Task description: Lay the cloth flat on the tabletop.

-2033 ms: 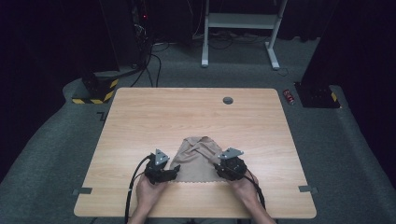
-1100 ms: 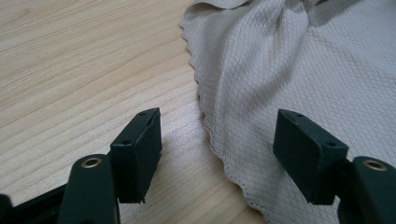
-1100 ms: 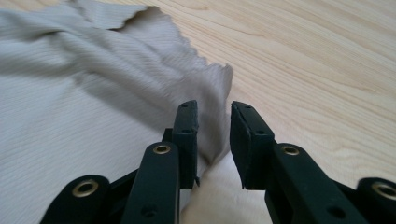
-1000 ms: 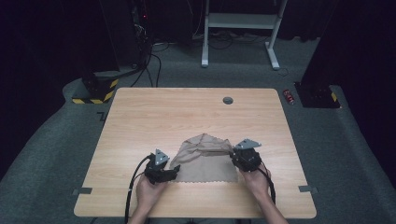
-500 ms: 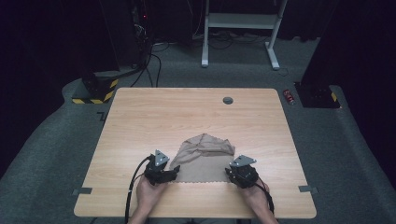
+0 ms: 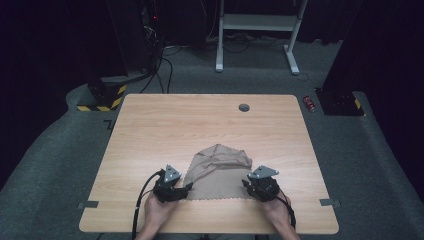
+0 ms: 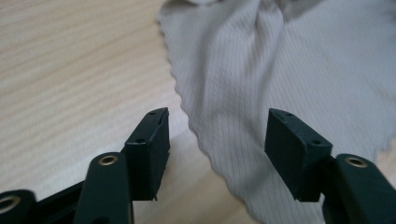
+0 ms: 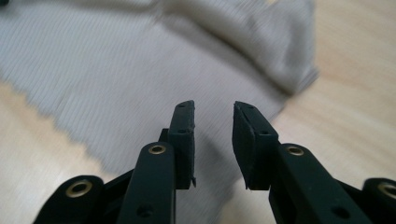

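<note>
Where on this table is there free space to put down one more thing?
The table is bare across its far half, from the cloth up to the round hole, and along both side edges. The near edge is crowded: the left gripper and the right gripper flank the cloth.

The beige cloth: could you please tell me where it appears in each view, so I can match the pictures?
High view: the beige cloth lies on the near middle of the table, between the two grippers.
Left gripper view: it fills the upper right, its scalloped edge running down between the open jaws.
Right gripper view: it spreads across the upper left, beyond the jaws.
Shared landmark: the cloth's scalloped edge.
</note>
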